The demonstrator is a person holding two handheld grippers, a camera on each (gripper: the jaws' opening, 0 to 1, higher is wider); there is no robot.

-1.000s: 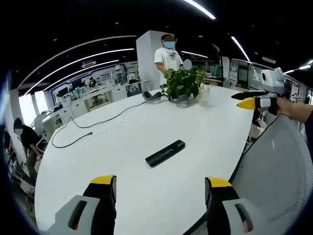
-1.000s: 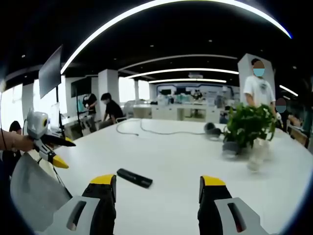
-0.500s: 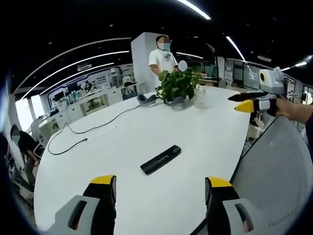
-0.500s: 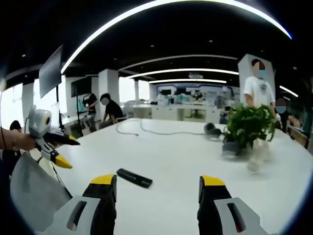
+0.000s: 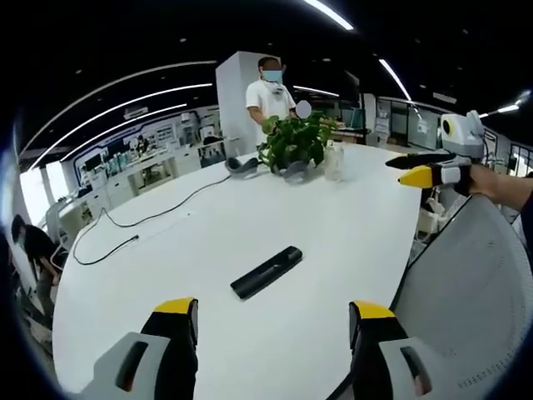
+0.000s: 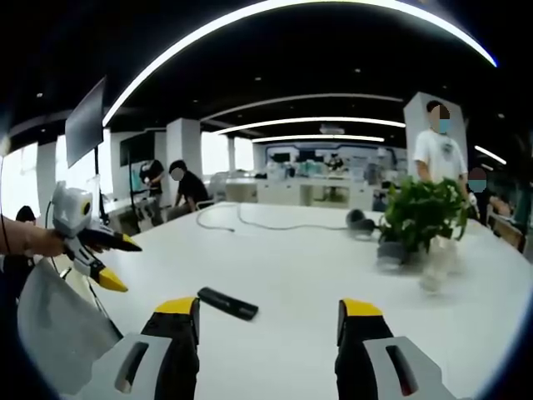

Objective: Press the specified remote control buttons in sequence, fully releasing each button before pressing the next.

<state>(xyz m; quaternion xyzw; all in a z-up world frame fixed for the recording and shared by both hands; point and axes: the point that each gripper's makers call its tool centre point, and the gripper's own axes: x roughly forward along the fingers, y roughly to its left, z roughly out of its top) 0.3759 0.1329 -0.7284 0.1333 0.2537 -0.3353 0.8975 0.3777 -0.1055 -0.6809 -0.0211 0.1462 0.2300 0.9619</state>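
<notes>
A black remote control [image 5: 266, 272] lies flat on the big white table [image 5: 350, 217], slanted, a short way ahead of my left gripper [image 5: 273, 323], whose yellow-tipped jaws stand wide apart and empty. In the right gripper view the same remote [image 6: 227, 303] lies just beyond the open, empty right gripper [image 6: 270, 321], closer to its left jaw. The right gripper [image 5: 416, 167] comes in from the right of the left gripper view, held by a hand above the table edge, jaws apart. The left gripper [image 6: 112, 262] appears at the left of the right gripper view, jaws apart.
A potted green plant [image 5: 293, 143] and a clear glass vessel [image 5: 335, 163] stand at the table's far side, with a dark headset [image 5: 241, 167] beside them. A black cable [image 5: 133, 225] snakes over the left part. A mesh chair back [image 5: 466, 308] is at right. People stand and sit beyond.
The left gripper view has shifted a little, so the remote and plant sit further left and lower. In the right gripper view the left gripper has edged slightly rightward. The remote lies unmoved.
</notes>
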